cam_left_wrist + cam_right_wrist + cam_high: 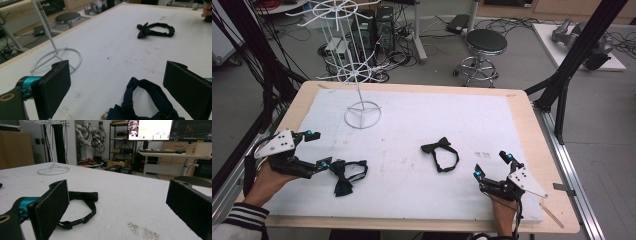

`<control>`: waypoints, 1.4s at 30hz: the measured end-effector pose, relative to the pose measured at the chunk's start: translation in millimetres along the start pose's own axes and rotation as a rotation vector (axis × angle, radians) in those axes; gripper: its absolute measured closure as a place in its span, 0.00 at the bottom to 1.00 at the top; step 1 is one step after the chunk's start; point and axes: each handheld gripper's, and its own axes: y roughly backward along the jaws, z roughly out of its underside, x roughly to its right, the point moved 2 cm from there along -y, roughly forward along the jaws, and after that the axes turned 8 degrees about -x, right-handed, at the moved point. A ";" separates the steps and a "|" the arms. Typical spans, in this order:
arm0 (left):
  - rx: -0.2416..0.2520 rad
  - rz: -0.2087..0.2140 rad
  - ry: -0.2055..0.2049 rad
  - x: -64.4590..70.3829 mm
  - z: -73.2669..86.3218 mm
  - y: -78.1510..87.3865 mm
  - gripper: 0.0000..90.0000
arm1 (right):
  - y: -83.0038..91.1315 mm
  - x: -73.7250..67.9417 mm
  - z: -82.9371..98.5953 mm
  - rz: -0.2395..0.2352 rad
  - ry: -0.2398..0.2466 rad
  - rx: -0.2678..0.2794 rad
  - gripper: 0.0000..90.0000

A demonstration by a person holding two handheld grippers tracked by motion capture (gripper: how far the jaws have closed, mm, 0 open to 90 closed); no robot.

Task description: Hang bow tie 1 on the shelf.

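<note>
A dark navy bow tie (346,172) lies on the white mat (412,120) at the front left. My left gripper (318,149) stands open just left of it; in the left gripper view the tie's strap loop (146,86) lies between the wide-apart jaws of that gripper (120,92). A black bow tie (441,151) with its strap in a loop lies right of centre, also seen as the far black tie (155,28). My right gripper (493,165) rests open at the front right, holding nothing. Its own view (120,207) looks over that black tie (83,195).
A white wire display stand (362,116) rises from the mat's back left, with a ring base (79,56) and spoked wheels above. A wooden stick (552,215) lies by the front right corner. Off the table are a stool (486,42) and black frame posts (572,60).
</note>
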 end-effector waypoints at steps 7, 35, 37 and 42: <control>-0.099 0.075 -0.057 -1.6 -9.0 -6.7 0.09 | 0.1 0.1 0.0 0.001 0.002 -0.001 0.04; -0.397 0.204 -0.247 3.6 -18.9 -27.2 0.10 | 0.3 0.0 0.0 0.001 0.001 0.004 0.04; -0.421 0.216 -0.261 4.3 -17.3 -29.5 0.10 | 0.2 0.1 0.0 0.001 0.002 0.004 0.04; -0.459 0.229 -0.284 5.3 -15.2 -32.2 0.10 | 0.2 0.1 0.0 0.001 0.002 0.004 0.04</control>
